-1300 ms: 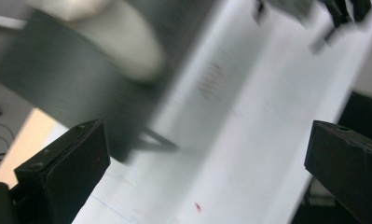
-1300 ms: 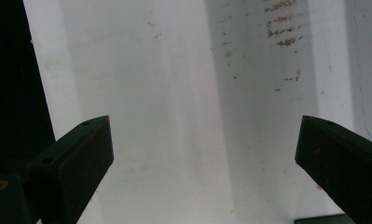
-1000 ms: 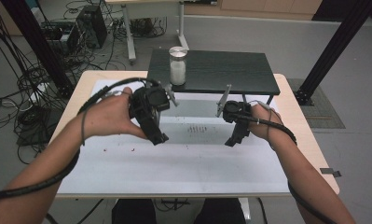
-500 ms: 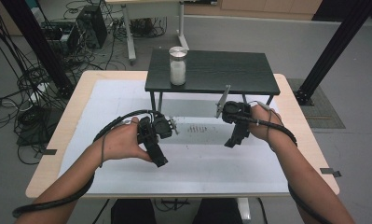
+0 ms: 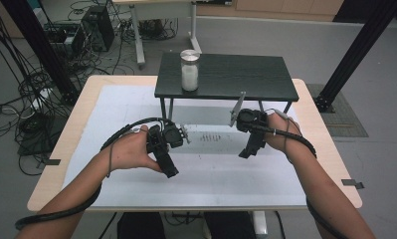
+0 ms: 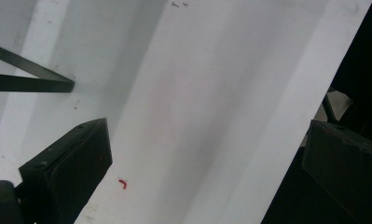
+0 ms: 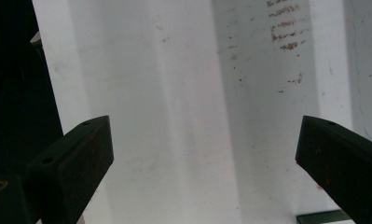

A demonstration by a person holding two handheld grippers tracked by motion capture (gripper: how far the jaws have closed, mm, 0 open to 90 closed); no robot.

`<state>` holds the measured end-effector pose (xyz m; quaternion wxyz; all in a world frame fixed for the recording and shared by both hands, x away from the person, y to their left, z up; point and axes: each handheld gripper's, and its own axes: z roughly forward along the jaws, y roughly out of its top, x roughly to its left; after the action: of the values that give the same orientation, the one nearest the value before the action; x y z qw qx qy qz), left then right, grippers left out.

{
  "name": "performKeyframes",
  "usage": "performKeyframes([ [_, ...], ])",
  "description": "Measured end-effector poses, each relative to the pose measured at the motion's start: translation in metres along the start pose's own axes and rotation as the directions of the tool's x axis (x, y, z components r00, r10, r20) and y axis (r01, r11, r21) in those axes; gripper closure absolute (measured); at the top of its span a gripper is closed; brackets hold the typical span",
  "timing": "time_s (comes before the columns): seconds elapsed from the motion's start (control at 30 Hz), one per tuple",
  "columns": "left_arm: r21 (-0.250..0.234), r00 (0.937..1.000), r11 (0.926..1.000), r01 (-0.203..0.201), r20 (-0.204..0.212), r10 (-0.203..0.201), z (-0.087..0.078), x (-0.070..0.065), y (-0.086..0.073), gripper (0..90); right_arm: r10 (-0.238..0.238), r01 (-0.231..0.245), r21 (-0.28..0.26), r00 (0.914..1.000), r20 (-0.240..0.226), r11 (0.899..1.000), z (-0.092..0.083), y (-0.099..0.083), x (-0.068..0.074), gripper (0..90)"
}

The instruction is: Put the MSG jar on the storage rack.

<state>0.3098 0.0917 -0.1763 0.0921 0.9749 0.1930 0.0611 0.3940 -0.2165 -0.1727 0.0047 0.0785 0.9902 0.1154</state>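
the clear glass jar of white powder (image 5: 189,70) stands upright on the small black shelf (image 5: 236,77), beyond both wide-open, empty tongs, nearer the left tongs (image 5: 167,158) than the right tongs (image 5: 250,142).

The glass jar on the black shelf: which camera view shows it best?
The high view: the glass jar stands whole on the black shelf, metal lid and white contents visible. Both gripper views face the white tabletop, so they offer nothing of it.

This looks like a lab. Lots of black cables (image 5: 17,107) lie in heaps on the grey floor (image 5: 380,89). A computer box (image 5: 97,27) and black metal poles (image 5: 357,52) stand around the work table (image 5: 81,107).
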Motion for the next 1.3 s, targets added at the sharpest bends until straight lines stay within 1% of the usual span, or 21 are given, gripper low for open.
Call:
performKeyframes([
  [0.13,-0.003,1.0000,1.0000,-0.001,0.007,0.001,0.002,0.000,0.001,1.7,-0.006,0.006,0.000,1.0000,0.003,1.000,-0.002,0.000,0.000,4.0],
  [0.2,0.001,0.9999,1.0000,-0.008,0.007,0.008,0.003,0.000,0.003,1.7,-0.004,0.004,-0.004,1.0000,0.002,1.000,-0.001,0.000,0.000,4.0],
  [0.43,0.004,0.9999,1.0000,-0.004,0.010,0.004,0.007,0.003,0.005,1.7,0.000,0.000,0.002,1.0000,-0.001,1.000,0.001,-0.002,-0.002,4.1],
  [0.5,0.013,1.0000,0.9999,-0.007,0.003,0.007,0.008,0.003,0.007,1.7,0.002,-0.002,0.002,1.0000,-0.004,1.000,0.002,-0.003,-0.004,4.1],
  [0.6,0.005,1.0000,1.0000,0.001,0.006,-0.001,0.008,0.004,0.006,1.7,0.004,-0.004,0.005,1.0000,-0.005,1.000,0.003,-0.003,-0.005,4.0],
  [0.67,0.004,1.0000,1.0000,-0.006,0.007,0.006,0.009,0.004,0.006,1.8,0.006,-0.006,0.001,1.0000,-0.007,1.000,0.003,-0.004,-0.005,4.2],
  [0.77,0.013,1.0000,0.9999,-0.006,0.008,0.006,0.010,0.005,0.008,1.9,0.005,-0.005,0.003,1.0000,-0.006,1.000,0.003,-0.003,-0.006,4.1],
  [0.83,0.010,0.9999,1.0000,-0.001,0.014,0.001,0.010,0.006,0.007,1.9,0.006,-0.006,0.002,1.0000,-0.006,1.000,0.003,-0.004,-0.006,4.0],
  [1.03,0.015,0.9999,0.9999,-0.009,0.011,0.009,0.012,0.006,0.011,2.0,0.011,-0.011,0.008,0.9999,-0.007,1.000,0.003,-0.005,-0.006,4.0],
  [1.3,0.009,1.0000,1.0000,-0.005,0.009,0.005,0.010,0.007,0.011,2.0,0.017,-0.017,0.010,0.9998,-0.006,1.000,0.003,-0.008,-0.007,4.0],
])
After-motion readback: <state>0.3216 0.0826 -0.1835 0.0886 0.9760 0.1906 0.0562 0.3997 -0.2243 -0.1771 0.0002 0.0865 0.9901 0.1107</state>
